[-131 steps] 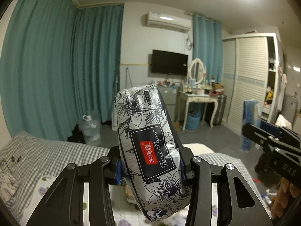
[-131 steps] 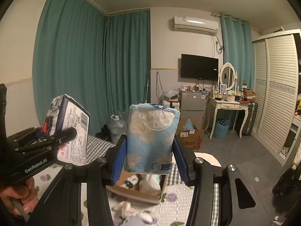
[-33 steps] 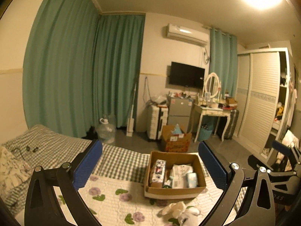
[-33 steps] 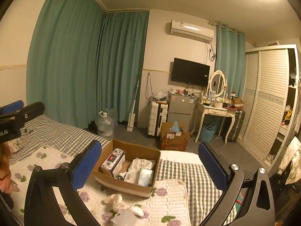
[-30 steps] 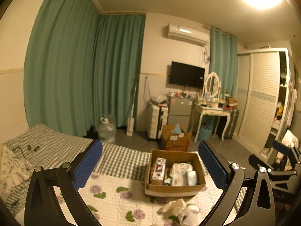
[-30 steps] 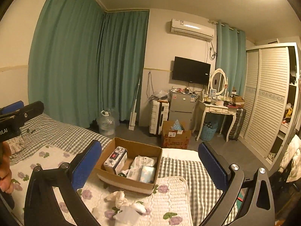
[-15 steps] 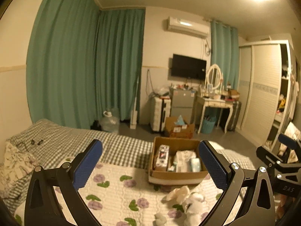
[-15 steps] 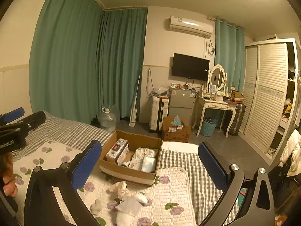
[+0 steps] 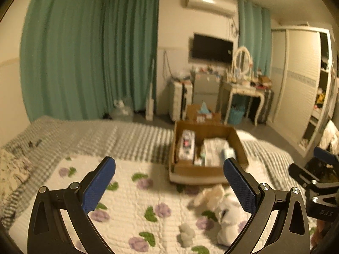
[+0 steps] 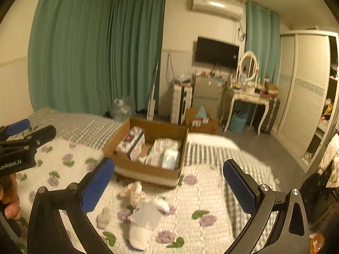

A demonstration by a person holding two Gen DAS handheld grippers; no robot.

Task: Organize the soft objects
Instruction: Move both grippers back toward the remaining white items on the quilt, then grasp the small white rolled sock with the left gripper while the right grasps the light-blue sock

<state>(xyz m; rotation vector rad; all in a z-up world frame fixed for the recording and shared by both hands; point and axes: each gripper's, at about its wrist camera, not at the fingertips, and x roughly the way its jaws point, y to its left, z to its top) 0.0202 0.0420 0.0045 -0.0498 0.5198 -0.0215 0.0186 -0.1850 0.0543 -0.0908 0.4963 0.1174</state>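
Both my tongs are spread wide and hold nothing. My left tongs (image 9: 169, 176) hang over the bed's floral quilt (image 9: 127, 201); my right tongs (image 10: 168, 176) hang over the same quilt, further toward the foot side.

A cardboard box (image 10: 148, 170) sits on the bed where the quilt meets the grey checked cover (image 9: 127, 135). Inside: a black-and-white tissue pack (image 10: 130, 140) standing on edge at the left, a white ribbed pack (image 10: 164, 146) to its right, a pale blue pack (image 10: 170, 158) at the near right corner. Smaller items between them are too blurred to identify.

Loose on the quilt, just in front of the box: a heap of white soft pieces (image 10: 146, 213), one looking like a sock. A small pale lump (image 10: 103, 217) lies apart to its left.

My left hand's fingers (image 10: 9, 199) show at the edge of the right view, under the left tool body. A second cardboard box (image 10: 201, 122) is on the floor beyond the bed.
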